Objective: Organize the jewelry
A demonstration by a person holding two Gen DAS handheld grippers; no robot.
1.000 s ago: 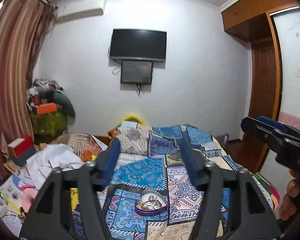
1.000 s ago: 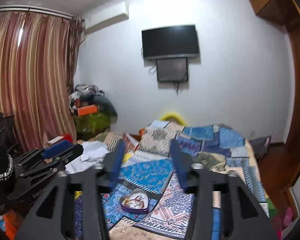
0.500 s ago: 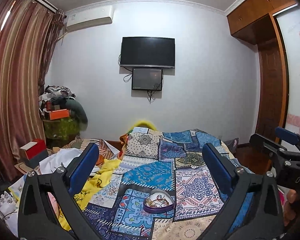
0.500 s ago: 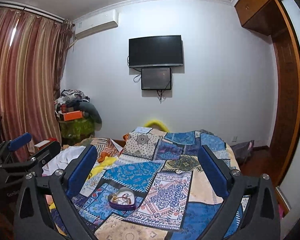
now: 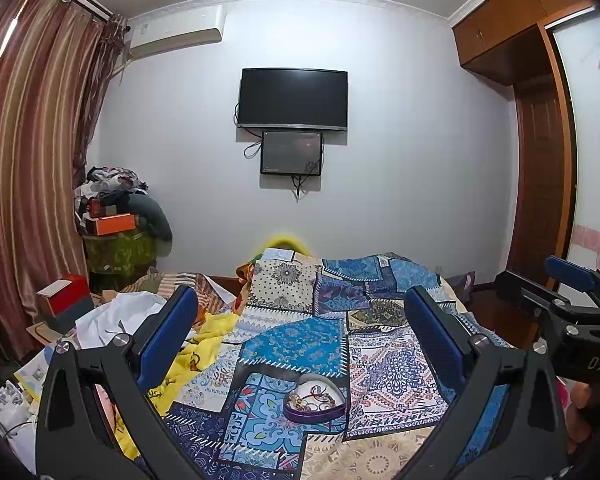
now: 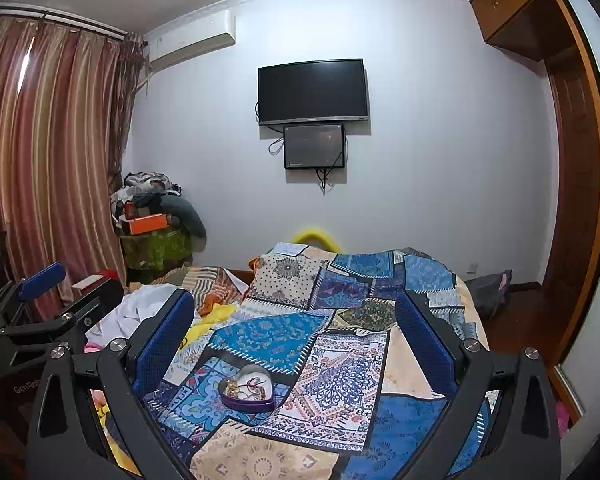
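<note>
Both grippers, left [image 5: 300, 336] and right [image 6: 296, 336], hover with fingers spread and empty above the quilt [image 5: 292, 340]. The heart box [image 5: 315, 398] holds tangled jewelry [image 6: 247, 388] (lid unseen); stage undecidable.

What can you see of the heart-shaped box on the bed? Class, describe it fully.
The heart-shaped box is a shallow purple tin with a pale lining, lying open and lidless on the patchwork bedspread. Inside is a loose tangle of gold-coloured rings and bangles with a red thread. Neither gripper touches it; it rests flat, slightly left of centre in the right wrist view.
</note>
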